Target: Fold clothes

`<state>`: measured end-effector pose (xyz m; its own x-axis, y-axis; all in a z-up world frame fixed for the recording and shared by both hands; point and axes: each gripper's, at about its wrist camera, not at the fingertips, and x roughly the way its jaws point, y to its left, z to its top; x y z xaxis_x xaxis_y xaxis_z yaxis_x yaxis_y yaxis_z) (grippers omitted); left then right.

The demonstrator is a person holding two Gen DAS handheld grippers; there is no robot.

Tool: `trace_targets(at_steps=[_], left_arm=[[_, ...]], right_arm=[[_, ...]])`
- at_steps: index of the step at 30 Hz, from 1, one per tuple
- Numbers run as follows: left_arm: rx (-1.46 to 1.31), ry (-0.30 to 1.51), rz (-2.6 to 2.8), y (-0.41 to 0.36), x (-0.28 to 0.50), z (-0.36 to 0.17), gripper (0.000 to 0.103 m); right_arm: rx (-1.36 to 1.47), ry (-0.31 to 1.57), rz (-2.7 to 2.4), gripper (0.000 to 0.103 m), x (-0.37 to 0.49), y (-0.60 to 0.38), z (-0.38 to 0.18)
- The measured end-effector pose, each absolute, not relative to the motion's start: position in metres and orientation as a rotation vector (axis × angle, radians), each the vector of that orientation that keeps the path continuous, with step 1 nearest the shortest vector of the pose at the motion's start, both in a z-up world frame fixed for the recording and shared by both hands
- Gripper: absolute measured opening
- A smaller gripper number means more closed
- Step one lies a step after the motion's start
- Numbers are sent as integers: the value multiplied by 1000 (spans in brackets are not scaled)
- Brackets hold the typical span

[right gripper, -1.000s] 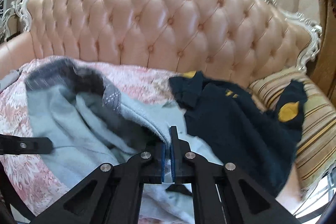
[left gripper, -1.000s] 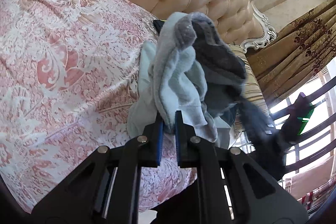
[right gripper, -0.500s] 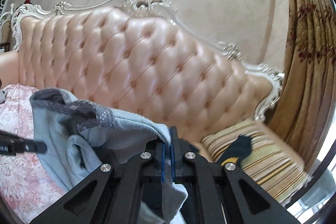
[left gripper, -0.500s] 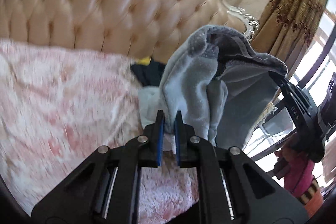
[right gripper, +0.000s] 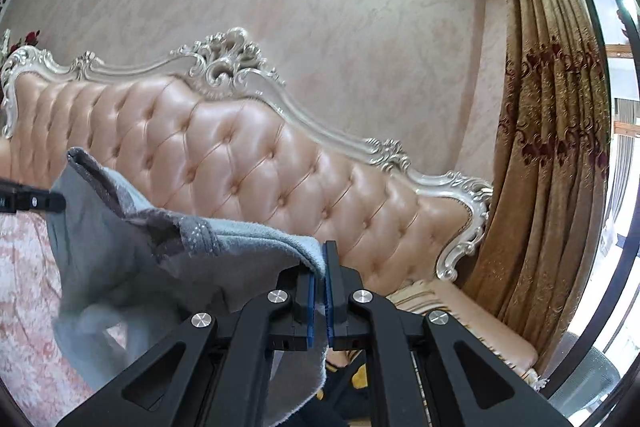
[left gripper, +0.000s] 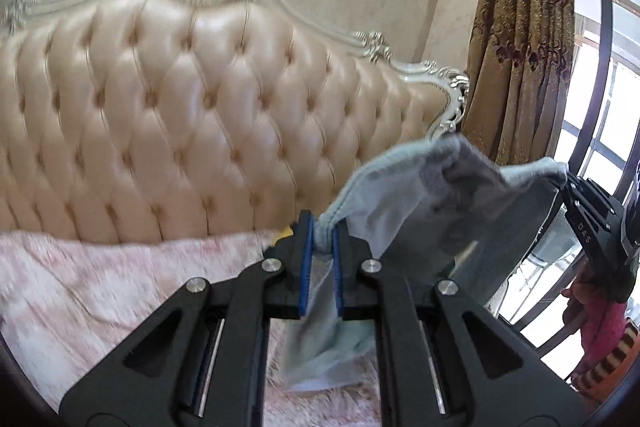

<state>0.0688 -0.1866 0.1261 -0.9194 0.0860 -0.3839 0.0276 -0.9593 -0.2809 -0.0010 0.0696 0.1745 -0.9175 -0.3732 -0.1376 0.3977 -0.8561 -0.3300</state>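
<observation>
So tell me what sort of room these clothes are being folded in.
Most likely a bedroom in a home. A tufted, pale pink headboard with a carved silver frame stands against the wall, a pink patterned bedspread lies below it, and heavy gold curtains hang beside a window.
</observation>
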Motion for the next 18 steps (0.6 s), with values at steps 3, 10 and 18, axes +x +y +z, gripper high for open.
trace_targets(at_steps=[3, 10, 18], left_arm=[[-581, -397, 3035, -190, 76, 141, 11], [-480, -292, 3072, -197, 93, 174, 11], [-351, -201, 3101, -208, 122, 216, 11]], right_arm=[[75, 500, -2693, 4, 2, 72, 184], [27, 551, -2671, 4, 19, 71, 195], [-58, 645, -2599, 4, 54, 70, 215]])
